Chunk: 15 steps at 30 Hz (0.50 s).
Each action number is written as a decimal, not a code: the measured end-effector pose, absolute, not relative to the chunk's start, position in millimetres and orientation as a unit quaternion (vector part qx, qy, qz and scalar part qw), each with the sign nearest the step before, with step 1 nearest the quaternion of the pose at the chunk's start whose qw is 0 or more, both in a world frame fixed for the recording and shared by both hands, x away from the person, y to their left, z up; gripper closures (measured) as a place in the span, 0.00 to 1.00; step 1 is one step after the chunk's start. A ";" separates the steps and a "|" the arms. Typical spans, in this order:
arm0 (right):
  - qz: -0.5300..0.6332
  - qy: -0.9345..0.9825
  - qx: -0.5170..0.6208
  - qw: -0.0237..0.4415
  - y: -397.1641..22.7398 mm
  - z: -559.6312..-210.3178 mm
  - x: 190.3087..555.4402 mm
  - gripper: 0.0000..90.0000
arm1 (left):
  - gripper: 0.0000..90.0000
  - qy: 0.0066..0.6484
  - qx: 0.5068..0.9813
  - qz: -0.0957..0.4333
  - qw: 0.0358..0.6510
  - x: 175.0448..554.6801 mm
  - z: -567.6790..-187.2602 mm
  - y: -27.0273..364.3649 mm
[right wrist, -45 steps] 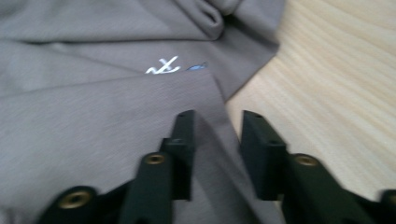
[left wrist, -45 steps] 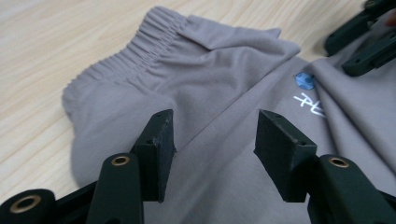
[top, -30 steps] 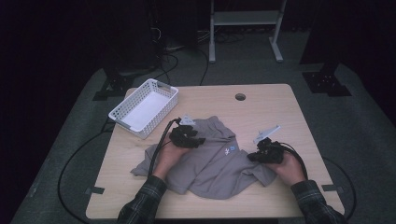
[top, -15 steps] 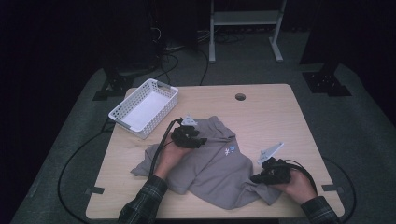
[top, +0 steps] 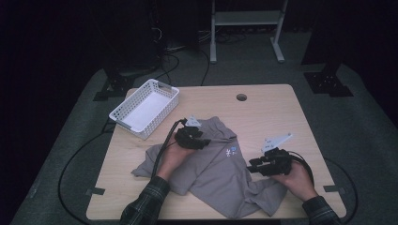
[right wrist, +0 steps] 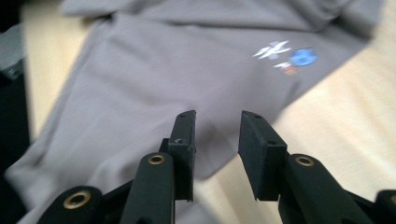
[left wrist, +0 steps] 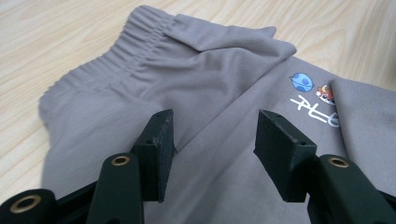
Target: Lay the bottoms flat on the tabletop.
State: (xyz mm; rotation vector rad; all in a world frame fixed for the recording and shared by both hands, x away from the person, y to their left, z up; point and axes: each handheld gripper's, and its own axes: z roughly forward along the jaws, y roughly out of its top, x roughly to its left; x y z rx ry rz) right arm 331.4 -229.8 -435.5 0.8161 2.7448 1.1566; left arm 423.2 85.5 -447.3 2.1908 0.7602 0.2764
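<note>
The left gripper [top: 201, 142] is held over the upper part of a grey garment [top: 220, 173], near the table's centre; in the left gripper view [left wrist: 212, 140] its jaws are seen set moderately apart, with flat cloth lying beneath the gap and nothing pinched between the pads. At 11 o'clock from these jaws the gathered elastic waistband [left wrist: 135, 39] is seen, and at 2 o'clock a small printed logo [left wrist: 313, 95] in blue, red and white.

The right gripper [top: 254, 165] is held at the garment's right edge, at about 4 o'clock from the table's centre. In the right gripper view [right wrist: 215, 135] its jaws are seen narrowly parted, having just been opening; no fabric is caught between them, the garment's edge lying blurred below. The logo [right wrist: 285, 56] is seen at 1 o'clock from these jaws.

The garment is spread, creased and partly folded, over the near half of the wooden table [top: 277, 108], its logo [top: 230, 151] lying between the two grippers. A white lattice basket [top: 123, 110] is placed at 10 o'clock from the left gripper, at the table's far left corner, well apart from the cloth. A round hole [top: 241, 97] is seen in the tabletop at 12 o'clock.
</note>
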 end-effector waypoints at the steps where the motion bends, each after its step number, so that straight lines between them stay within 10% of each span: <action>1: 0.369 0.885 0.279 0.046 -228.8 -436.1 339.0 0.70 | 0.52 0.300 0.863 0.108 0.393 422.9 -447.6 83.9; 15: 0.359 0.867 0.334 0.091 -196.2 -450.7 408.6 0.62 | 0.70 0.288 0.877 0.107 0.370 425.1 -454.0 74.7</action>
